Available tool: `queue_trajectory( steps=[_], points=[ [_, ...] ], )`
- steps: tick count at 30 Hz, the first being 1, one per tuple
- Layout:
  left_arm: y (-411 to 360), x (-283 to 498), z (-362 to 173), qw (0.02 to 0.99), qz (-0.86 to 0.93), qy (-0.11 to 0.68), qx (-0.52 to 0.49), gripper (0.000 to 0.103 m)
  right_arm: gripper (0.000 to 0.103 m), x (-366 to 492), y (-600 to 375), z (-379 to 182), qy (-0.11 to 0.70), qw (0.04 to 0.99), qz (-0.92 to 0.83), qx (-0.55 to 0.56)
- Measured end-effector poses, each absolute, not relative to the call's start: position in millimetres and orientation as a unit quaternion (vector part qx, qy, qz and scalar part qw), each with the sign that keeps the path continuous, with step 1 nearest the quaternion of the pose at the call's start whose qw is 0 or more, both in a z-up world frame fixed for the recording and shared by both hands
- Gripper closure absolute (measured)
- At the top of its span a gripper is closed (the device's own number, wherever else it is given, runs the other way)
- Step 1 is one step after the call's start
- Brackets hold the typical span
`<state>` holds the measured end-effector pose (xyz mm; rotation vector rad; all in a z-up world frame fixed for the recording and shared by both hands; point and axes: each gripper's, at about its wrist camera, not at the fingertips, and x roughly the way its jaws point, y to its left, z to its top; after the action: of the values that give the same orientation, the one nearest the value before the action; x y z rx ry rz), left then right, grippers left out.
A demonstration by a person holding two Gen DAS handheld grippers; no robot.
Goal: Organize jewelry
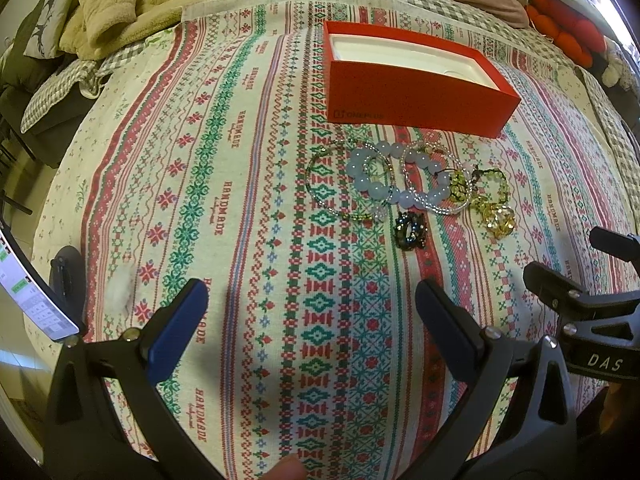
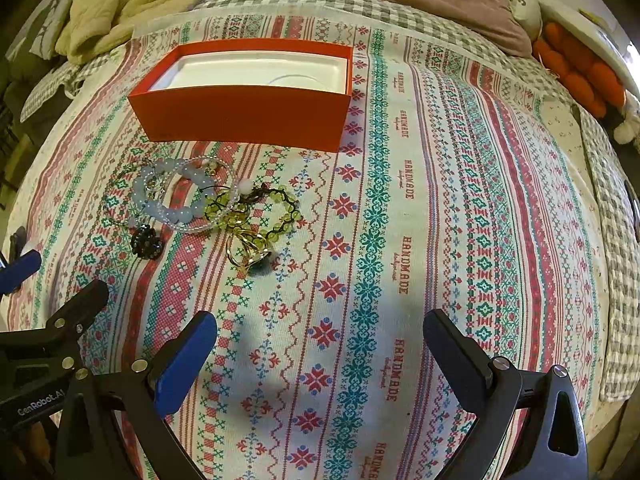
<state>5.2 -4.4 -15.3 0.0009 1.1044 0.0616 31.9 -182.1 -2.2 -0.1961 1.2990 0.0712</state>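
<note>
An open red box [image 1: 416,92] with a white tray inside stands on the patterned cloth; it also shows in the right wrist view [image 2: 244,120]. In front of it lies a pile of jewelry: a pale blue bead bracelet [image 1: 384,192] [image 2: 176,210], a thin wire bangle [image 1: 320,196], a yellow-green bead bracelet [image 1: 488,184] [image 2: 280,216], a gold ring [image 1: 500,220] [image 2: 248,252] and a dark ring [image 1: 410,234] [image 2: 146,242]. My left gripper [image 1: 310,296] is open and empty, short of the pile. My right gripper [image 2: 320,330] is open and empty, to the right of the pile.
The cloth [image 1: 240,200] covers a bed. A beige blanket [image 1: 132,4] lies at the back left, a pink pillow [image 2: 400,4] at the back, an orange plush [image 2: 580,72] at the back right. A phone screen [image 1: 36,300] shows at the left edge.
</note>
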Motion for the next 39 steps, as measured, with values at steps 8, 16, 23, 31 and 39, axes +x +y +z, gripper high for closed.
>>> queue_trajectory(
  steps=[8, 16, 23, 31, 39],
  points=[
    [-1.4, 8.0, -14.2, 0.852, 0.026, 0.523, -0.014, 0.0, 0.0, 28.9, -181.5, -2.4, 0.605, 0.79, 0.037, -0.088],
    [4.1, 22.2, -8.0, 0.829, -0.024, 0.557, -0.041, 0.0, 0.0, 43.7, -192.3, 15.1, 0.605, 0.791, 0.046, -0.072],
    [10.4, 42.2, 3.7, 0.811, -0.06, 0.58, -0.047, 0.0, 0.0, 71.8, -216.6, 27.1, 0.619, 0.784, 0.046, -0.02],
    [39.7, 79.0, 1.2, 0.803, -0.059, 0.586, -0.091, 0.021, 0.005, 100.3, -216.1, 24.2, 0.627, 0.776, 0.075, 0.004],
    [41.8, 105.7, -25.0, 0.782, -0.065, 0.608, -0.12, 0.056, 0.035, 129.0, -187.5, -3.7, 0.651, 0.746, 0.133, 0.049]
  ],
)
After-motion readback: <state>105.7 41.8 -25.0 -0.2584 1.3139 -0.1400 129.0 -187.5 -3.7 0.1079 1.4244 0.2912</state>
